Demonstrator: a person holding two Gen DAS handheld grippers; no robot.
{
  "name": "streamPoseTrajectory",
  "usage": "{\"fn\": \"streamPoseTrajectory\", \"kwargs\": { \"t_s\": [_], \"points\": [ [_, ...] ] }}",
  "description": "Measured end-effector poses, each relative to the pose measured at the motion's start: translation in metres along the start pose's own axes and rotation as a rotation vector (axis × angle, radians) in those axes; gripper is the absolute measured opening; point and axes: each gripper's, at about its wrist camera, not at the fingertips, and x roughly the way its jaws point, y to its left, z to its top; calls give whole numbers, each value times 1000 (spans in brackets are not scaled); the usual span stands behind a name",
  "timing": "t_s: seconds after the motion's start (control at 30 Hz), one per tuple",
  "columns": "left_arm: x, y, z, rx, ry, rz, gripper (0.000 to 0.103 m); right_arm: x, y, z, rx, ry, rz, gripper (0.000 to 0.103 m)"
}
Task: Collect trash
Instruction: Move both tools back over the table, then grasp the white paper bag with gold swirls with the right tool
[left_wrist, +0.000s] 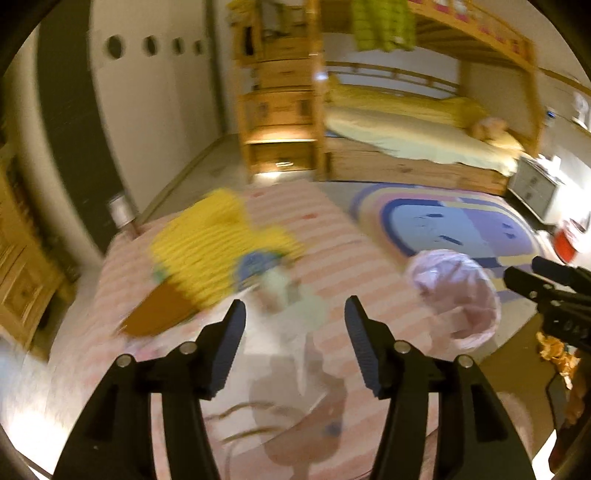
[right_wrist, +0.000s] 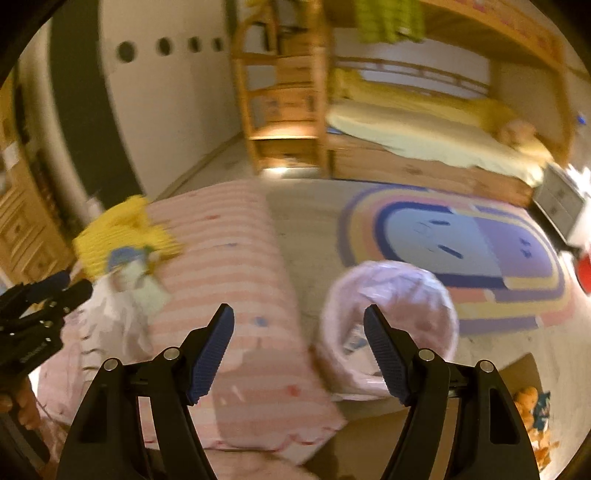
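We see the pink-striped bed (left_wrist: 332, 240) with the pale crumpled scrap of trash (left_wrist: 291, 291) on it, just ahead at twelve o'clock of our left claw (left_wrist: 295, 343), the nearer one, jaws released and empty. The pink-lined round bin (right_wrist: 388, 314) stands on the floor beside the bed. Only the right view looks into it, behind our right claw (right_wrist: 299, 354), also released and empty.

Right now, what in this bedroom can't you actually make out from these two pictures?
- Yellow thing on the striped bed: motion blur, both views.
- Contents of the pink-lined bin: right finger covers them, right view.
- Orange clutter: cut by the frame edge, left view.
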Motion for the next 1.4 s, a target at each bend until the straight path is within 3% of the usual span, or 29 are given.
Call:
{"fn": "streamPoseTrajectory", "kwargs": {
  "t_s": [0.17, 0.43, 0.57, 0.97, 1.1, 1.3, 1.37, 1.4],
  "points": [
    [-19, 60, -32, -92, 0, 102, 62, 4, 58, -5, -107, 17, 74, 72],
    [-20, 107, -73, -161, 42, 167, 76, 30, 125, -24, -217, 83, 153, 70],
    [-13, 117, -81, -197, 58, 169, 76, 44, 153, -35, -276, 123, 182, 61],
    [-7, 124, -95, -204, 77, 176, 76, 88, 188, -53, -340, 227, 197, 62],
    [-3, 122, -96, -200, 84, 174, 76, 86, 189, -56, -352, 198, 197, 61],
    [-4, 119, -96, -201, 87, 174, 76, 83, 181, -53, -338, 182, 196, 29],
    [-4, 119, -96, -200, 85, 171, 76, 80, 179, -52, -316, 187, 225, 8],
    [-6, 118, -96, -198, 82, 171, 76, 79, 177, -50, -304, 185, 236, 8]
  ]
}}
